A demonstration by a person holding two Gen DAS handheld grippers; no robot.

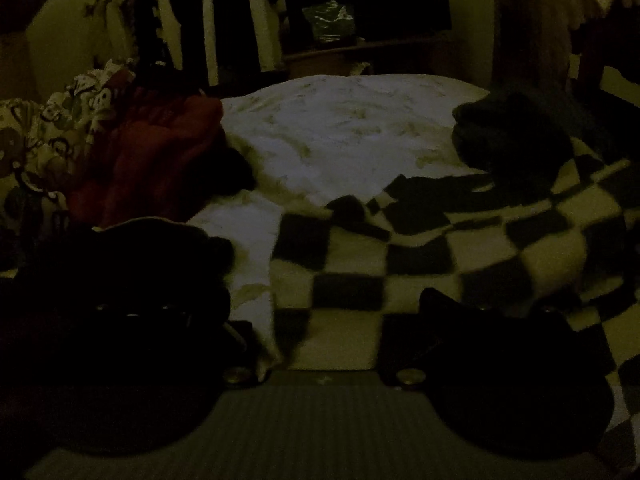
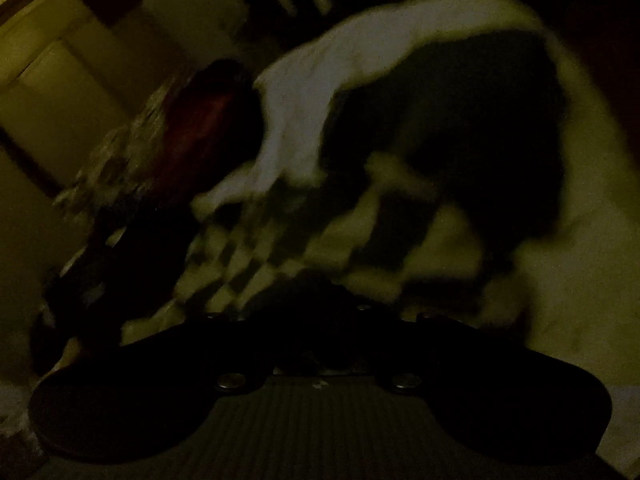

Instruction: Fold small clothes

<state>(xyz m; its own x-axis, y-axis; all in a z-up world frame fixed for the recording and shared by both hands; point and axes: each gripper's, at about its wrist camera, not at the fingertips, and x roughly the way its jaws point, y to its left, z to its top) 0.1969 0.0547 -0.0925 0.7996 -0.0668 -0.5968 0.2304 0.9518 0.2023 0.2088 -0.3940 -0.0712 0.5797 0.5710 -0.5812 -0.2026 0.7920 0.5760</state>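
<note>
The room is very dark. In the left wrist view a black-and-white checkered cloth (image 1: 420, 248) lies over a pale bed sheet (image 1: 328, 132). My left gripper (image 1: 324, 320) is low over the cloth, its two dark fingers (image 1: 472, 328) set wide apart with nothing between them. A dark garment (image 1: 516, 140) lies at the right on the bed. In the blurred right wrist view the checkered cloth (image 2: 280, 236) and a dark garment (image 2: 460, 128) lie ahead. My right gripper (image 2: 320, 304) looks closed at its dark tips; what they hold is hidden.
A red garment (image 1: 160, 152) and a patterned white cloth (image 1: 60, 128) are piled at the bed's left. A dark heap (image 1: 132, 264) lies near the left finger. Clothes hang on a rail (image 1: 172, 12) behind the bed. The red garment also shows in the right wrist view (image 2: 212, 120).
</note>
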